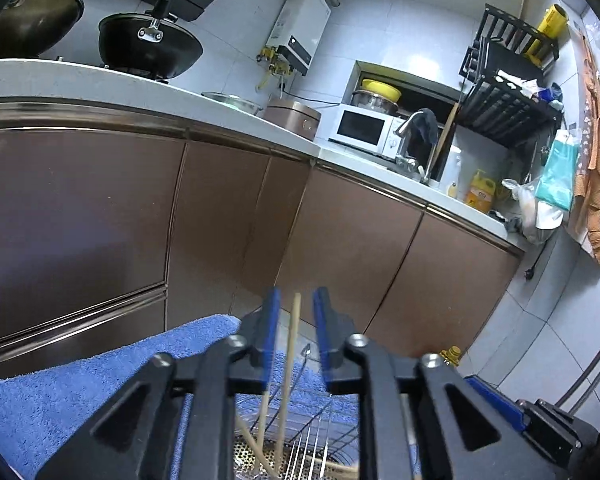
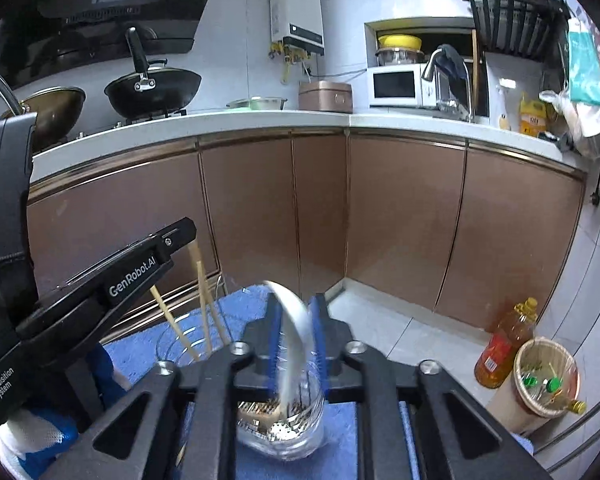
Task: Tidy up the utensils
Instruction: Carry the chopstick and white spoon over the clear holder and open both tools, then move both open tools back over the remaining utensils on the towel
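My left gripper (image 1: 297, 300) points down over a wire utensil holder (image 1: 300, 432) on a blue towel (image 1: 80, 380). A wooden chopstick (image 1: 290, 360) stands between its blue pads, clear of both, with its lower end in the holder beside other chopsticks. The jaws are open. My right gripper (image 2: 297, 304) hangs over a clear glass jar (image 2: 280, 424). A white spoon (image 2: 294, 340), blurred, runs down between its pads into the jar; the pads stand slightly apart and do not seem to press on it. In the right wrist view the left gripper (image 2: 180, 236) sits above the chopsticks (image 2: 202, 300).
Brown cabinet doors (image 2: 380, 220) and a white countertop (image 2: 260, 120) stand close ahead. An oil bottle (image 2: 504, 344) and a wastebasket (image 2: 548, 376) are on the tiled floor to the right. A wok (image 2: 152, 88), a rice cooker (image 2: 324, 96) and a microwave (image 2: 396, 84) sit on the counter.
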Demonstrator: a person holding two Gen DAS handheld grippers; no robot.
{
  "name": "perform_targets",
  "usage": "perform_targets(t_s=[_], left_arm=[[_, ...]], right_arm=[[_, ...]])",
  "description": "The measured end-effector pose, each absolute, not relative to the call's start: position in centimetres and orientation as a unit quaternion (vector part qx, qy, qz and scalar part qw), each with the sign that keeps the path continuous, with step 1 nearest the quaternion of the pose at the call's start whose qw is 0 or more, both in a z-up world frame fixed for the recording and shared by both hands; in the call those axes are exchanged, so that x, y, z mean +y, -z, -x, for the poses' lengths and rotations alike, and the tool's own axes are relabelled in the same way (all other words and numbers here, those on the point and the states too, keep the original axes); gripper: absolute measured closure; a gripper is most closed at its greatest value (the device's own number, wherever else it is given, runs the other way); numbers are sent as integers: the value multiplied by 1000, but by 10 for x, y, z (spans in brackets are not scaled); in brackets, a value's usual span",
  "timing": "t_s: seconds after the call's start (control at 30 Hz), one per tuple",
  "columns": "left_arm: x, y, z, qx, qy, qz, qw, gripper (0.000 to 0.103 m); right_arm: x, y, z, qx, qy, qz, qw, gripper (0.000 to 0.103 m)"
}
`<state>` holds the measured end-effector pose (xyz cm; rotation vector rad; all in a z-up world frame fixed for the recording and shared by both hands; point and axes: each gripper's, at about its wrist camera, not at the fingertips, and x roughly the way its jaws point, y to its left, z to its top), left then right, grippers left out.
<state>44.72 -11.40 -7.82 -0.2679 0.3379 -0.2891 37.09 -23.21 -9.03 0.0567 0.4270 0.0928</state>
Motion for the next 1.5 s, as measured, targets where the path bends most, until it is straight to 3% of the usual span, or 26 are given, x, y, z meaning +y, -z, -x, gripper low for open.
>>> perform_targets(t_s=[0.1, 0.3, 0.77, 1.2, 1.5], left_arm=[[-104, 69, -436, 160, 150, 136, 966, 77], [-79, 33, -403, 156, 166, 100, 969, 66], [58, -43, -275, 151, 166, 80, 971, 66], [169, 15, -217, 223, 131, 76, 963, 66], [179, 64, -219, 298, 158, 84, 938, 66]], right_arm=[[-236, 82, -360, 207, -46, -37, 976, 76], [-237, 50, -323, 182, -38, -37, 982, 75], [-204, -33, -189, 113, -70, -36, 990, 75], [-166, -13, -136, 159, -64, -38, 984, 73], [-145, 23, -153, 237, -55, -37, 969, 73]])
